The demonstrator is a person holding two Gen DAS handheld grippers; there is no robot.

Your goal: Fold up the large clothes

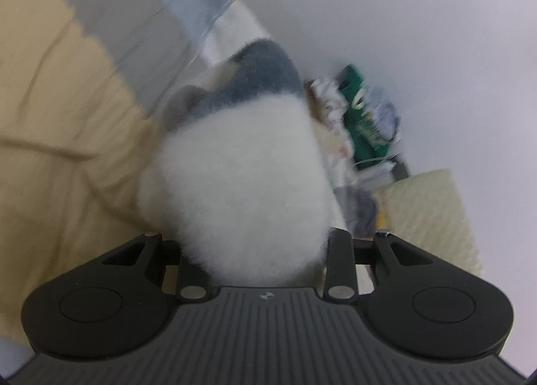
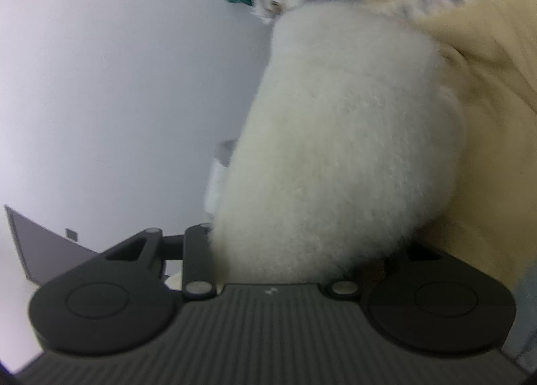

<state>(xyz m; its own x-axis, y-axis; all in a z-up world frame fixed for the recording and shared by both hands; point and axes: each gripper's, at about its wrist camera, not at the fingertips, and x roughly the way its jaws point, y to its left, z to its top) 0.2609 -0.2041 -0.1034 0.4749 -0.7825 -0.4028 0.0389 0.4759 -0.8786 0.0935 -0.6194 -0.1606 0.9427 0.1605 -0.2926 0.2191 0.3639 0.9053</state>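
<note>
Both my grippers were clamped partway closed on the fluffy white garment: my left gripper held a bunch with a grey band, my right gripper another bunch. Fleece hid every fingertip. Blur smeared the beige bedding, a green item and the pale wall.
</note>
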